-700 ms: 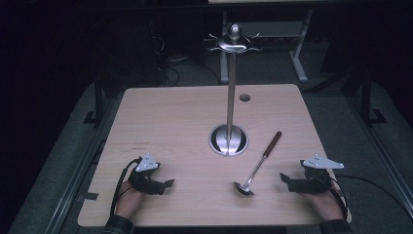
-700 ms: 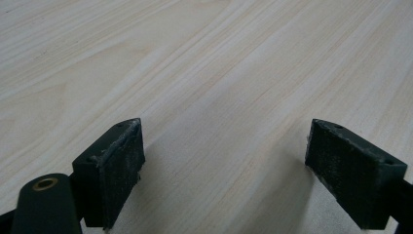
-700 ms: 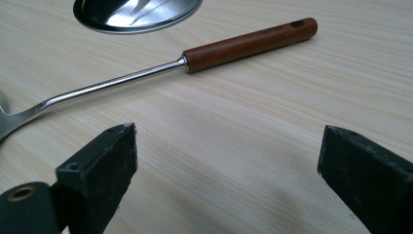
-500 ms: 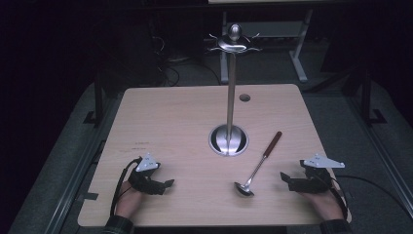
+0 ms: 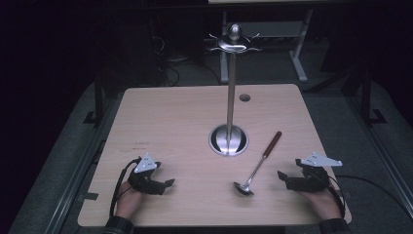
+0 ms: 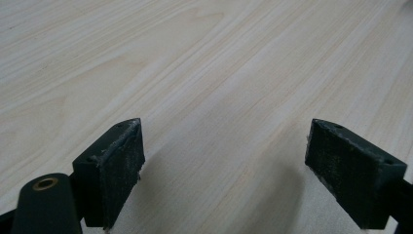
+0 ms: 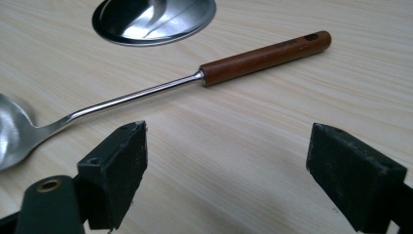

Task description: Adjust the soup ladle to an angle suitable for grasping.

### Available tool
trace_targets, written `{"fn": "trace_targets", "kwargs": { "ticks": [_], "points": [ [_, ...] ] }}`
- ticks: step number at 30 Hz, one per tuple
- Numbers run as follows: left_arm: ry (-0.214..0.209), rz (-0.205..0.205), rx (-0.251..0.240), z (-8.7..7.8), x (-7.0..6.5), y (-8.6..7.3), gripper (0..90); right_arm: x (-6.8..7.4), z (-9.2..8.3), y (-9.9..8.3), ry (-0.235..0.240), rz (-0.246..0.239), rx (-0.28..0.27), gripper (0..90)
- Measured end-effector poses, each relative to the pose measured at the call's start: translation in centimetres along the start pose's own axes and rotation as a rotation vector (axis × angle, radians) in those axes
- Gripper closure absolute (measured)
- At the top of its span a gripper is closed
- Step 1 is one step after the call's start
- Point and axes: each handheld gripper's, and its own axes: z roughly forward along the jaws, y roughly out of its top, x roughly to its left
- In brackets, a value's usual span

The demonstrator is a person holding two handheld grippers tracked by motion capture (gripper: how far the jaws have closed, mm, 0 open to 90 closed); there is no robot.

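Note:
A steel ladle (image 5: 256,167) with a brown wooden handle (image 7: 265,56) lies flat on the wooden table (image 5: 170,126), bowl (image 7: 12,131) toward the near edge. A tall chrome utensil stand (image 5: 231,83) rises from a round base (image 5: 228,140) (image 7: 153,19) at mid-table, its hooks on top bare. My right gripper (image 5: 283,178) (image 7: 226,173) rests on the table just right of the ladle's bowl, jaws wide apart with nothing between them. My left gripper (image 5: 165,184) (image 6: 224,170) rests near the front left, open over bare wood.
A small round hole (image 5: 245,98) sits in the table near its far edge. Dark floor, cables and a desk frame (image 5: 297,53) lie beyond the table. A cable (image 5: 119,180) trails from the left gripper and another (image 5: 363,181) from the right.

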Motion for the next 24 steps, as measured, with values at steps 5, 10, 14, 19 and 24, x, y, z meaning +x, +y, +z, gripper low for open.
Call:
{"fn": "trace_targets", "kwargs": {
  "ticks": [5, 10, 14, 19, 24],
  "points": [
    [0.006, 0.001, -0.021, -0.1, 0.0, 0.0, 14.0, 0.2, 0.0, 0.3, 0.02, 0.002, 0.001, 23.1],
    [0.008, 0.01, -0.017, -0.1, 0.0, 0.0, 14.0, 0.8, 0.4, 0.7, 0.058, -0.018, 0.021, 36.6],
    [0.013, 0.013, -0.033, -0.3, 0.0, -0.1, 13.9, 1.2, 0.6, 1.1, 0.079, -0.029, 0.034, 49.0],
    [0.01, 0.007, -0.036, -0.2, 0.1, 0.0, 14.0, 1.7, 1.0, 1.4, 0.097, -0.034, 0.06, 62.9],
    [0.008, 0.008, -0.035, -0.2, 0.1, 0.0, 14.0, 2.0, 1.2, 1.7, 0.116, -0.038, 0.063, 76.9]
  ]
}}
